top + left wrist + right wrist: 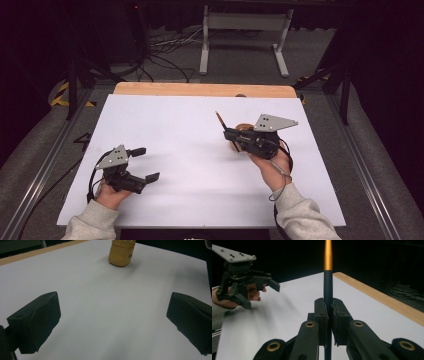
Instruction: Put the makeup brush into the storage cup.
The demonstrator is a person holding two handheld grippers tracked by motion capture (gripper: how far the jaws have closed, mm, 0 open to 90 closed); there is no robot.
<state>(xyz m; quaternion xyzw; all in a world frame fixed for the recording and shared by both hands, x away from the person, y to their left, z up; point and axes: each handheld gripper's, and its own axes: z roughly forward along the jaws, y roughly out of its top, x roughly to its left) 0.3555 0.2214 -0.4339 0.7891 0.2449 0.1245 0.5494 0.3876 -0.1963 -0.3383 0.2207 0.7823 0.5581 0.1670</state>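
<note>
I see right gripper (231, 135) pinching the brush (328, 285) mid-table beside the holder (121, 253); left gripper (145, 164) spread, near front-left edge, open sheet between

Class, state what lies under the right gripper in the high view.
Under the right gripper, which clamps a brush, a tan holder peeks out; its base there is covered.

A lab or recording studio. Black curtains all round, cables (165, 47) on grey carpet upper left, metal rails (367, 172) flanking the white-covered table (190, 145).
</note>
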